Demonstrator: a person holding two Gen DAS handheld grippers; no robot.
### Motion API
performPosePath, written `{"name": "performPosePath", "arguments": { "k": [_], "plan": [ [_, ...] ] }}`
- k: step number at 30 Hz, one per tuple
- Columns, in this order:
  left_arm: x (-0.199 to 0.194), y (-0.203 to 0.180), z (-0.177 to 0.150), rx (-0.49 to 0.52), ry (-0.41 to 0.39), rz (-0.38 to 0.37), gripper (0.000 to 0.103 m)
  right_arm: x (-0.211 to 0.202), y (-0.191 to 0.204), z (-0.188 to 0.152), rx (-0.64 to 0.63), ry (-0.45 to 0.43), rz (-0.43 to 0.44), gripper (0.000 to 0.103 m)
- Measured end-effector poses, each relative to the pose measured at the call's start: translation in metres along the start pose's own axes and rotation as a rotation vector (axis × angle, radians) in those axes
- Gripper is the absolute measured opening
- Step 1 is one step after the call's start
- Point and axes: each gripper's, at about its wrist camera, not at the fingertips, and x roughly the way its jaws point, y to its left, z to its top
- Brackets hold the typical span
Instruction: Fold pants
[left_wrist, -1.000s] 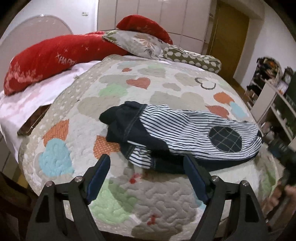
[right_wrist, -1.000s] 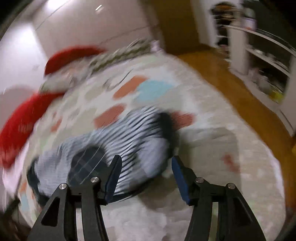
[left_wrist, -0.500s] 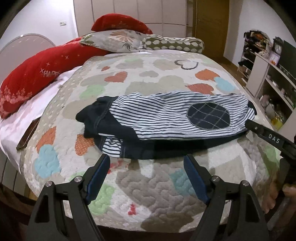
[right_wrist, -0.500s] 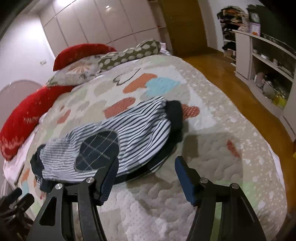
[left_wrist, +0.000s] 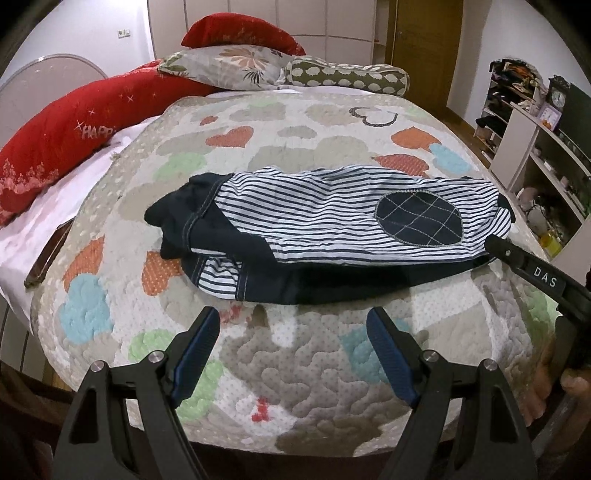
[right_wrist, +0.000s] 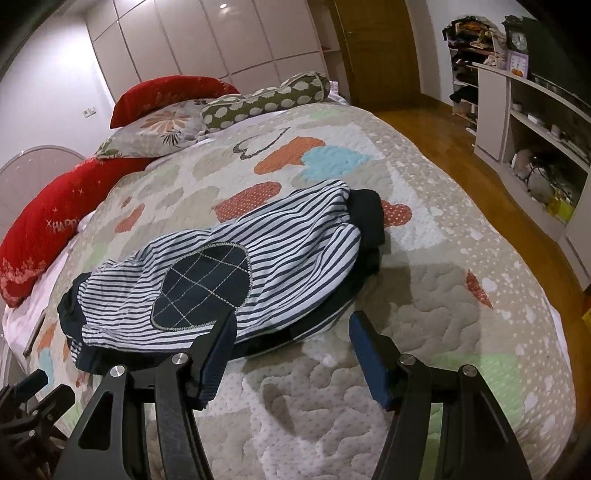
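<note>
While your left gripper (left_wrist: 293, 325) and right gripper (right_wrist: 291, 332) both gape wide (holding nothing), the striped pants (left_wrist: 332, 229) lie just ahead on the quilt (left_wrist: 314, 369).

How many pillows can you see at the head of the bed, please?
4: a long red pillow along the left edge, a second red one at the back, a floral one before it, and a spotted bolster to its right. Others may be hidden.

Both grippers' fingers (left_wrist: 195, 354) spread wide
</note>
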Motion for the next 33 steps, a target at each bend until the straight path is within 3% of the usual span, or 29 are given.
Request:
{"name": "performPosePath", "arguments": {
  "k": [33],
  "plan": [
    [0.0084,0.0021,-0.0026,-0.019,0.039,-0.02,0.081,0.0078,0.0009,-0.0062,0.003,0.039,-0.013,0.068]
  ]
}}
